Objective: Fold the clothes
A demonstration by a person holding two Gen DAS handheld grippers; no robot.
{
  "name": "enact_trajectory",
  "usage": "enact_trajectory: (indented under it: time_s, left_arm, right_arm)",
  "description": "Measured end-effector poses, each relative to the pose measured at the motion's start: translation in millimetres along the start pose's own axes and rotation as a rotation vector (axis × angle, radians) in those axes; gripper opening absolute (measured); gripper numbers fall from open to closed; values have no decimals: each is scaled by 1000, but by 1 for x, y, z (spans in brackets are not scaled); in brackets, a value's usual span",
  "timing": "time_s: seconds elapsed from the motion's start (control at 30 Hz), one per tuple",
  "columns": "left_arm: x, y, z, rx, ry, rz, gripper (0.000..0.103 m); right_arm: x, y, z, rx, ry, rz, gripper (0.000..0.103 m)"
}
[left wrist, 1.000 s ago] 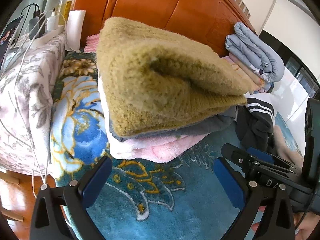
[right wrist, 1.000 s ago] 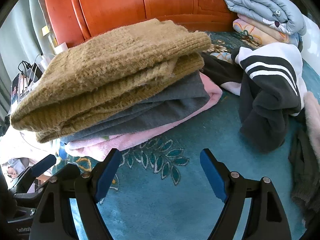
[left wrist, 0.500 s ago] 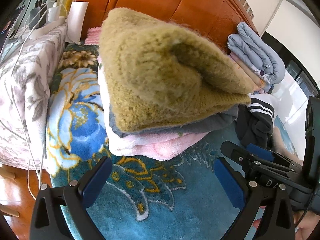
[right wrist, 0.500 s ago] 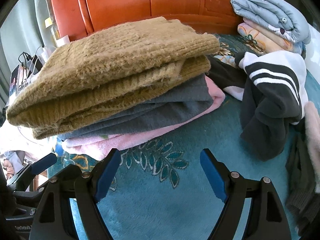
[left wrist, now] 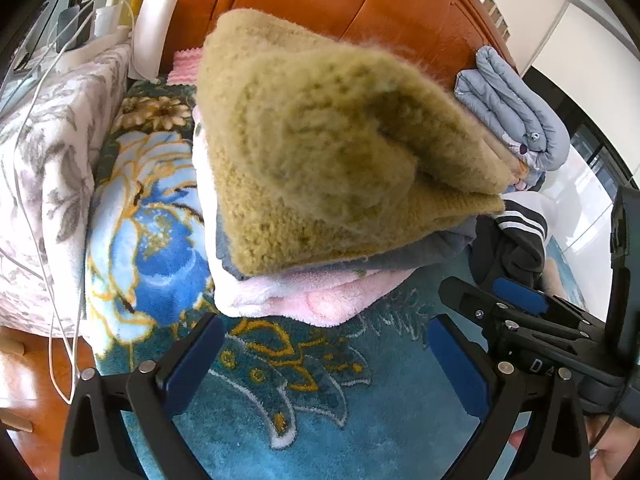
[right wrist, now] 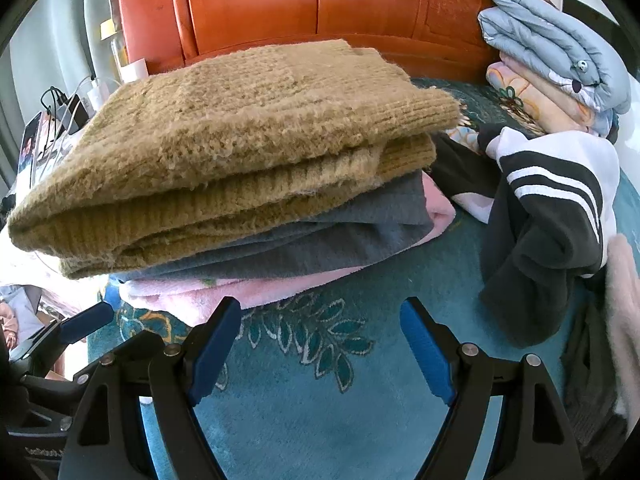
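Observation:
A folded olive-brown fuzzy sweater [left wrist: 328,148] [right wrist: 248,136] tops a stack, with a grey garment [right wrist: 360,232] and a pink garment [left wrist: 320,300] [right wrist: 224,292] folded under it, all on a teal flowered bedspread [left wrist: 360,412] [right wrist: 328,412]. My left gripper [left wrist: 324,364] is open and empty just in front of the stack. Beside it, my right gripper [right wrist: 320,352] also stands open and empty before the stack. An unfolded black-and-white striped garment [right wrist: 560,208] [left wrist: 516,232] lies to the stack's right.
An orange headboard [right wrist: 320,4] rises behind the stack. Folded blue and peach bedding [right wrist: 548,56] is piled at the back right. A floral cloth [left wrist: 44,160] with white cables and chargers [left wrist: 76,28] lies left. More loose clothing [right wrist: 616,320] sits at the right edge.
Both grippers have risen and drawn a little closer to the stack, staying open. The stacked clothes have not moved.

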State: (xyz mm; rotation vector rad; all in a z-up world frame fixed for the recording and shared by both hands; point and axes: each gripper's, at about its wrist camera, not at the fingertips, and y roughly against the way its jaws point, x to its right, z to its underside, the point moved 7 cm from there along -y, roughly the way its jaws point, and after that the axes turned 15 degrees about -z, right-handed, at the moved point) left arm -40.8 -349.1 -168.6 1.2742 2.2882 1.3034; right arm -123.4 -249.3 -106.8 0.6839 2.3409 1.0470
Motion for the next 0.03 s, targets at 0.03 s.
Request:
enact_trajectory:
  time_s: [0.03]
  left_arm:
    - [1, -1, -1, -1, -1, 0, 103]
  right_arm:
    - [0, 0, -1, -1, 0, 0, 83]
